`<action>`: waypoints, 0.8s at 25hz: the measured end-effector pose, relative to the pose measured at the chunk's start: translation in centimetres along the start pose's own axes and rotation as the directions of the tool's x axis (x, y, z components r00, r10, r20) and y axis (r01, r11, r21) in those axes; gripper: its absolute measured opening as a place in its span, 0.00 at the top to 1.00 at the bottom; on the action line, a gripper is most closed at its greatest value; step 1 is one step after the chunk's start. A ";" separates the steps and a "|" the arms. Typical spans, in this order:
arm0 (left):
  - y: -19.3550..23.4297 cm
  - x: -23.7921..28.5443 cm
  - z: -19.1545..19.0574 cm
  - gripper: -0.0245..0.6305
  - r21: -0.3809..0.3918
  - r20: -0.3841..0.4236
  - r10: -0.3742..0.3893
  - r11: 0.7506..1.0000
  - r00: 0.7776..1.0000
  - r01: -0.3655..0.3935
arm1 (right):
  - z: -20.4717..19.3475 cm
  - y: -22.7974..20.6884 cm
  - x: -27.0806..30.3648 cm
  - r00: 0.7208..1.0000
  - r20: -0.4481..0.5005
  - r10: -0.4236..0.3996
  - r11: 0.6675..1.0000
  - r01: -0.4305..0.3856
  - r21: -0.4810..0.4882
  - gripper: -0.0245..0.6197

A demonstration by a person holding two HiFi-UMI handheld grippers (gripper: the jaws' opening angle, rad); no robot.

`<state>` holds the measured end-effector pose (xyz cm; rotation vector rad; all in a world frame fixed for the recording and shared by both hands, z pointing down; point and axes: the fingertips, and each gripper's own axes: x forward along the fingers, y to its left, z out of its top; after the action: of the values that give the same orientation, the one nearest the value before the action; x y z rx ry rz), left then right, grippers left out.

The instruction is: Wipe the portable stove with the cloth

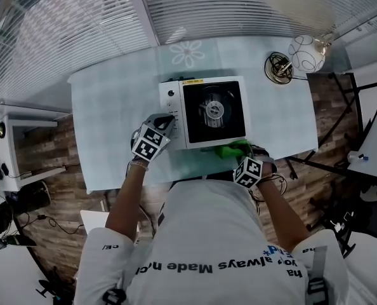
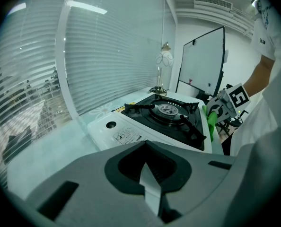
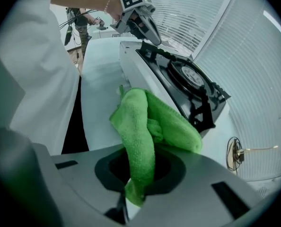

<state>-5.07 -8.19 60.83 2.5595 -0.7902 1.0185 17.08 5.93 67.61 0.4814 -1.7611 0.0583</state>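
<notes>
The portable stove (image 1: 207, 111) is white with a black burner top and stands at the middle of the pale table (image 1: 112, 100). My right gripper (image 1: 246, 155) is shut on a green cloth (image 1: 231, 150), which lies bunched against the stove's near edge at its right corner. In the right gripper view the cloth (image 3: 152, 126) hangs from the jaws beside the stove's side wall (image 3: 145, 82). My left gripper (image 1: 165, 122) is shut with nothing in it, its tip at the stove's near left corner by the control panel (image 2: 124, 134).
A white globe lamp (image 1: 308, 53) and its coiled base (image 1: 277, 67) stand on the table's far right corner. Window blinds (image 1: 239, 5) run along the far side. A dark whiteboard (image 2: 202, 60) stands past the table's right end. My body is close to the near edge.
</notes>
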 end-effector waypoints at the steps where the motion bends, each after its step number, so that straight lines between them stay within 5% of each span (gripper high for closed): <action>1: 0.0 0.0 0.0 0.96 -0.007 0.003 -0.002 1.000 1.000 0.002 | -0.6 -0.2 0.0 1.000 -0.010 -0.005 1.000 0.005 -0.001 0.92; 20: 0.1 0.1 -0.1 0.96 -0.040 -0.027 0.010 0.999 1.000 -0.011 | -6.8 -6.6 0.1 0.995 -0.081 -0.052 0.999 0.050 -0.021 0.92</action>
<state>-5.13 -8.23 60.98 2.5051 -0.8099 1.0274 25.66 1.94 67.99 0.5036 -1.6677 0.0250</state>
